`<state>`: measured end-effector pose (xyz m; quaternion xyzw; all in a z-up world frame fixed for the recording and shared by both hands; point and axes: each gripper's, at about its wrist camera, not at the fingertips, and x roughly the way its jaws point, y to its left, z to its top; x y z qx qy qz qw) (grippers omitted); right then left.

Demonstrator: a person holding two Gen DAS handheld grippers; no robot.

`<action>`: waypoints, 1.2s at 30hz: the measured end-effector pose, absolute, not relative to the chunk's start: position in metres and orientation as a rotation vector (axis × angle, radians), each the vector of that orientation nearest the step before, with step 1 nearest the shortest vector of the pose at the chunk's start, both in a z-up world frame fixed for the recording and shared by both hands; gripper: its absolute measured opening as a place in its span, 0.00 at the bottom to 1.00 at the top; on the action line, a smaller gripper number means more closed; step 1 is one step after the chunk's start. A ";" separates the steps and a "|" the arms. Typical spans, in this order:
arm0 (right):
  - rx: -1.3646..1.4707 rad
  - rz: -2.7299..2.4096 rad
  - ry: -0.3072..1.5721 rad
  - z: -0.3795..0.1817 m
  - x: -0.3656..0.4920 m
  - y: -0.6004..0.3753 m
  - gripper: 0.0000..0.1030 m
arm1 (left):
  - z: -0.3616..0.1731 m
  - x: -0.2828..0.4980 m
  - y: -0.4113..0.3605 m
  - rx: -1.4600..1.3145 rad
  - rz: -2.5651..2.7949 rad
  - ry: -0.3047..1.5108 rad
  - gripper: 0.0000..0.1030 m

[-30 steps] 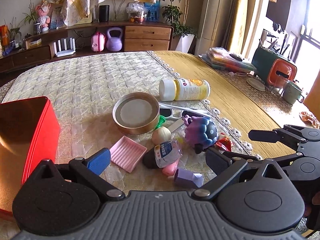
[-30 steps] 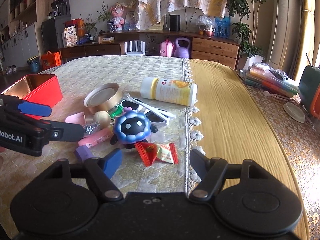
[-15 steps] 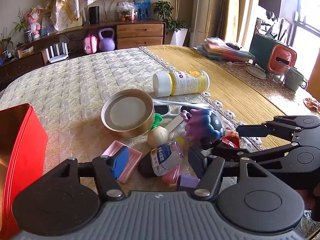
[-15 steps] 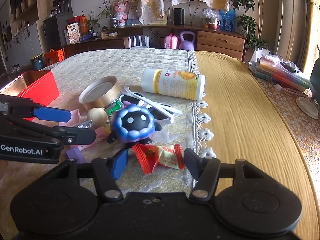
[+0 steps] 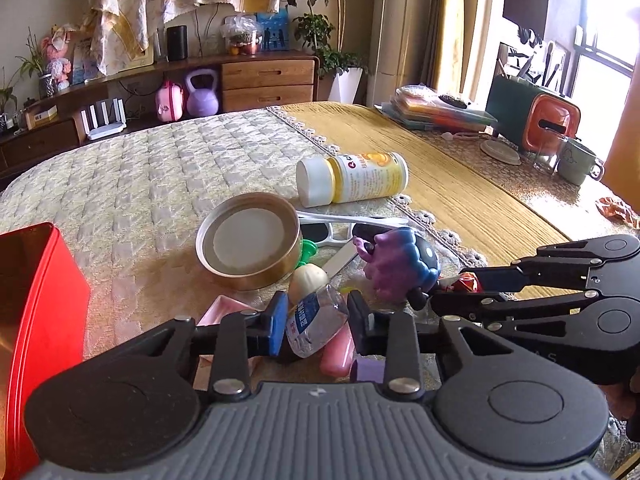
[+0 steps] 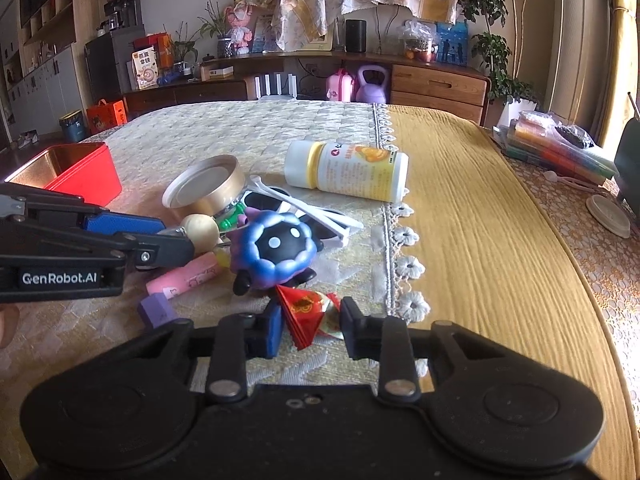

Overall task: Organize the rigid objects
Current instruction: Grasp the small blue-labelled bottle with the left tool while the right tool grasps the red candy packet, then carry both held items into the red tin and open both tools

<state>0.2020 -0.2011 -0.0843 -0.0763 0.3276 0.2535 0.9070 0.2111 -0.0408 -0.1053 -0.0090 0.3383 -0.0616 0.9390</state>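
A pile of small objects lies on the table. My left gripper has closed around a small clear bottle with a blue label; its fingers touch the bottle's sides. My right gripper has closed around a red candy wrapper. A blue-purple round toy sits just beyond it. A gold round tin lid, white sunglasses, a yellow-labelled white bottle, a pink stick and a purple block lie around. An open red tin box stands at the left.
A pink tray lies under the left fingers. A beige ball sits by the lid. Books, a dish, a green mug and an orange-green case stand at the far right of the yellow runner.
Both grippers moved forward into the pile and narrowed from wide open. The left closed around the clear bottle, the right around the red candy wrapper.
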 end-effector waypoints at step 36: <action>-0.146 0.528 0.614 -0.032 0.140 -0.191 0.22 | -0.066 0.161 0.018 -0.206 -0.015 0.677 0.14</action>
